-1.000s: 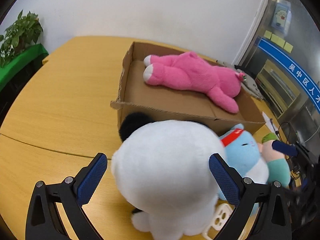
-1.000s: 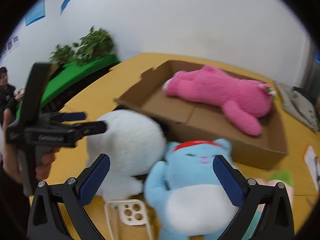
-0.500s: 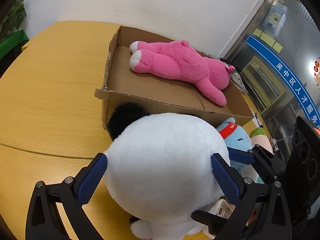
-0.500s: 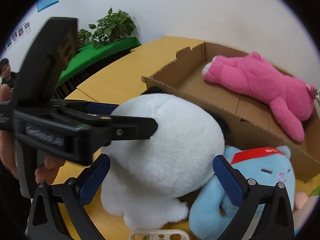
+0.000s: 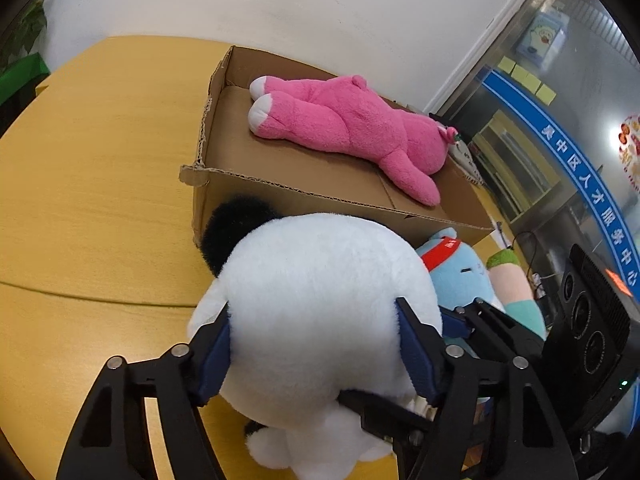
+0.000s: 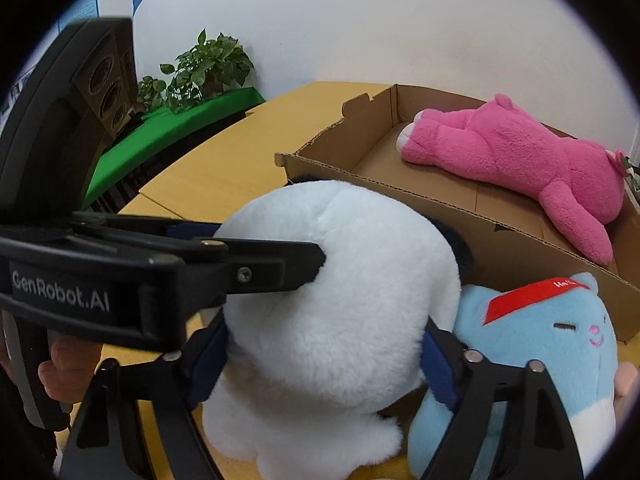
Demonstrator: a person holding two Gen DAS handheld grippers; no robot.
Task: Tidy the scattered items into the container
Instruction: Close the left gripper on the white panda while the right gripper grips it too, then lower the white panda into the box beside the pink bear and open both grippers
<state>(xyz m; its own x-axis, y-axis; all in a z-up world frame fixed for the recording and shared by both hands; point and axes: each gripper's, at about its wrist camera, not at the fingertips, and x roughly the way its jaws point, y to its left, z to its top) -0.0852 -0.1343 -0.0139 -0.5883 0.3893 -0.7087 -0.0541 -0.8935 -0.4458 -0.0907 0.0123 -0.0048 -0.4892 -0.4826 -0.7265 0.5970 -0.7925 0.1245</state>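
White plush toy point(image 5: 320, 300): it stands on the wooden table point(image 5: 100, 200), just in front of the near wall of the cardboard box point(image 5: 320, 200), with a black fluffy part point(image 5: 236, 228) showing at its far left side.
Handling, judged: it is taken to be light, soft and easily squashed; the fur gives under the pads, so slipping is thought less likely than the body deforming or sagging when lifted.
Where hold is taken: the round white body is gripped across its widest part from two directions at once, which is judged sensible for so bulky a toy.
Left gripper point(image 5: 316, 360): its jaws are closing, and the blue pads are seen pressed into the fur on either side of the body.
Right gripper point(image 6: 328, 364): its jaws are closing too; the pads are sunk into the lower sides of the same toy.
Box contents: one pink plush toy point(image 6: 520, 160) is laid lengthwise along the far side; the near half of the floor is bare cardboard, judged room enough for the white one.
Left outside: a blue plush toy point(image 6: 552, 340) with a red band is touching the white toy's right side, and a pink-and-green plush point(image 5: 516, 292) is seen beyond it.
Risk, judged: the blue toy may be dragged along when the white one is raised.
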